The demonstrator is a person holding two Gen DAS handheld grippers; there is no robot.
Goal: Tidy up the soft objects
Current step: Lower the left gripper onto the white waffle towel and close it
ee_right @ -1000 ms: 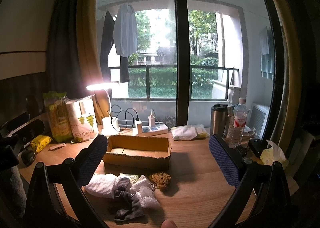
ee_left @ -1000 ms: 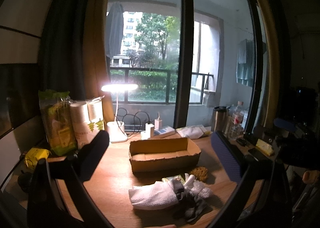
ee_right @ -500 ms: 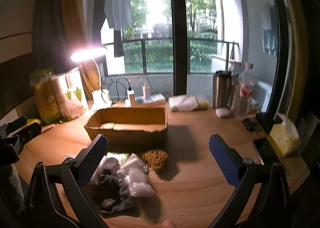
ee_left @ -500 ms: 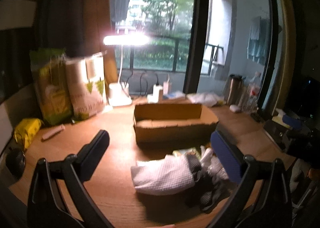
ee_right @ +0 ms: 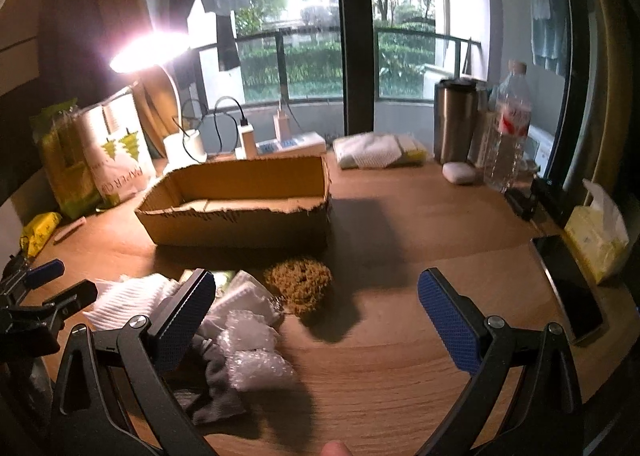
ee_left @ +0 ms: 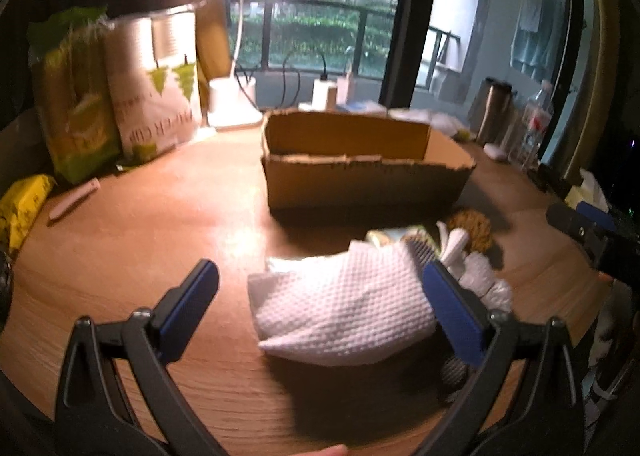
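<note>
Both grippers have dropped and tipped forward over the last second; a second ago they looked out level at the window, and now each looks down on the heap of soft things at the near edge of the table.

The left gripper stands wide, holding nothing. The white cloth lies between its fingers, nearer the right-hand pad, which overlaps the cloth's right end in this view; whether it touches cannot be told. The cloth fills far more of the left wrist view than before, so the gripper has closed in on it.

The right gripper is also wide and empty. Its left finger covers part of the heap: bubble wrap, a grey sock and a white pad lie just by it, with the sponge a little farther in, roughly between the fingers but beyond the tips.

Behind the heap, towards the middle of the table, the box sits open; no soft item shows in the part of it that can be seen.

The approach looks nearly over and nothing has been sorted yet. The cloth seems the left's first pick; a little further forward and the fingers could close on it, then carry it to the box.

Against the far edge stand the lamp, paper-cup bags, a flask and a bottle.
</note>
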